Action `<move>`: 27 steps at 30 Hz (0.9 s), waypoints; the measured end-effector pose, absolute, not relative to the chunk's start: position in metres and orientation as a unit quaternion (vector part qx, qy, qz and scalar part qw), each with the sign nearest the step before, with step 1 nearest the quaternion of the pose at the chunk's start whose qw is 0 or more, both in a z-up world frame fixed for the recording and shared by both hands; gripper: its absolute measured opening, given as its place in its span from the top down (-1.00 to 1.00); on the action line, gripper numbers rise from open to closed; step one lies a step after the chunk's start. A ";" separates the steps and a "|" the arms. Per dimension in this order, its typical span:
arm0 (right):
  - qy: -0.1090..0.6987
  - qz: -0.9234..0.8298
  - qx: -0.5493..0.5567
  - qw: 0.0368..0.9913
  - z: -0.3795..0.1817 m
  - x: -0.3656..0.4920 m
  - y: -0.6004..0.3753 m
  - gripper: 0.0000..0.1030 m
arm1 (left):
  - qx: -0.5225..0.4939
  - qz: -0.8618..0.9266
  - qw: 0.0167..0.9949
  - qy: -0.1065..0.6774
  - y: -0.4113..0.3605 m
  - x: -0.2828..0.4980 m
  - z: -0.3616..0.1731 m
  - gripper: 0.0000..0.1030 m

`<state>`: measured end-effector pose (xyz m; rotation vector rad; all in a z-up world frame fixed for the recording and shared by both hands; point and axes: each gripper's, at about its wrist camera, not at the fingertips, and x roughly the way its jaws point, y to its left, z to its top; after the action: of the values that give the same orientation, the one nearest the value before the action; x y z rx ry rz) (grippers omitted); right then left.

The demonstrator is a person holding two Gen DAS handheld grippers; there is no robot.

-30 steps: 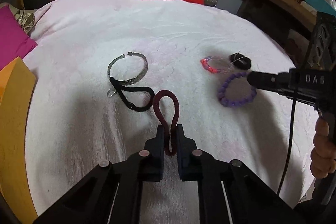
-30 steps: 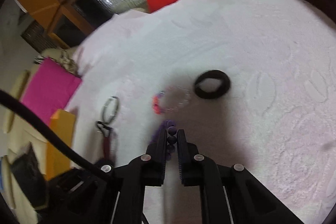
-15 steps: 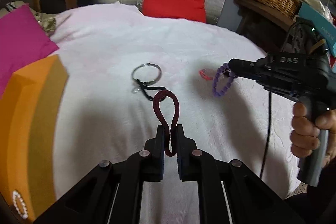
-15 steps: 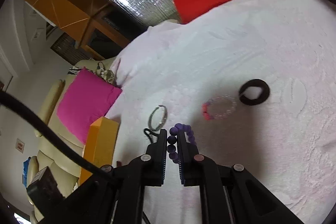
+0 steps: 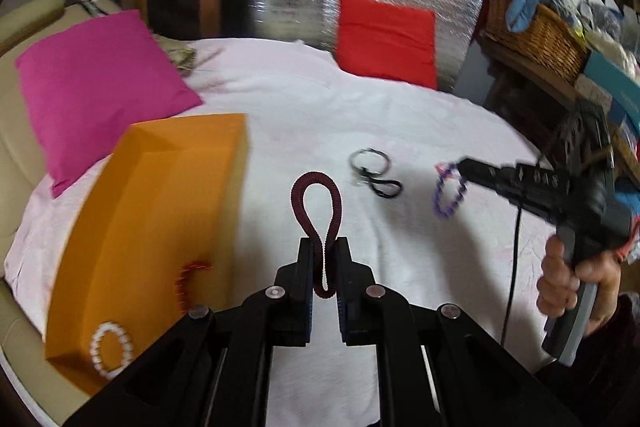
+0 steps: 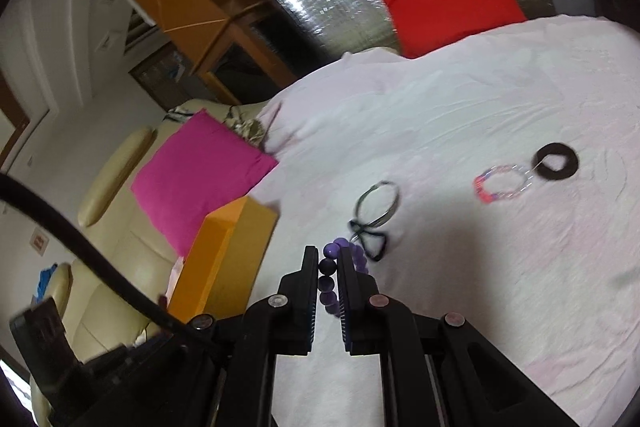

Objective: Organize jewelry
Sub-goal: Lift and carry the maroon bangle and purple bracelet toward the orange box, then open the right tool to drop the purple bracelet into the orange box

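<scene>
My left gripper point(image 5: 324, 247) is shut on a dark red coiled bracelet point(image 5: 316, 199) and holds it above the white cloth, right of an orange box point(image 5: 160, 219). A white pearl bracelet point(image 5: 110, 349) and a red bracelet point(image 5: 186, 281) lie in the box. My right gripper point(image 6: 328, 257) is shut on a purple bead bracelet point(image 6: 334, 273), which hangs from it in the left wrist view point(image 5: 448, 193). A silver bangle point(image 6: 380, 201), a black cord bracelet point(image 6: 370, 241), a pink bead bracelet point(image 6: 502, 183) and a black ring point(image 6: 554, 161) lie on the cloth.
A magenta cushion point(image 5: 92, 95) lies left of the box, a red cushion point(image 5: 386, 39) at the back against a silver panel. A wicker basket point(image 5: 536, 35) stands on a shelf at the right. The orange box also shows in the right wrist view point(image 6: 228, 255).
Both grippers have lifted with their bracelets and swung left toward the orange box. The purple bracelet has left the cloth. The box interior has come into the left wrist view.
</scene>
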<state>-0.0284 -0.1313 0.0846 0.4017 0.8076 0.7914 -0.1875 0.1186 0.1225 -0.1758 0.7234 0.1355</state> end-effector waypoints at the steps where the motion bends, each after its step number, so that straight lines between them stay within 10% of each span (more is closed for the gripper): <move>1: 0.382 0.375 0.188 0.824 0.086 -0.035 -0.125 0.80 | -0.087 0.074 0.930 0.349 0.128 -0.194 0.125 0.80; 27: 0.429 0.431 0.020 0.794 0.114 -0.116 0.134 0.80 | -0.167 0.152 0.891 0.393 0.260 -0.239 0.057 0.80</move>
<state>-0.1158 0.1337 0.1143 0.0425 0.9224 0.9256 -0.2393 0.2603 0.0573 -0.3462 0.8158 0.3165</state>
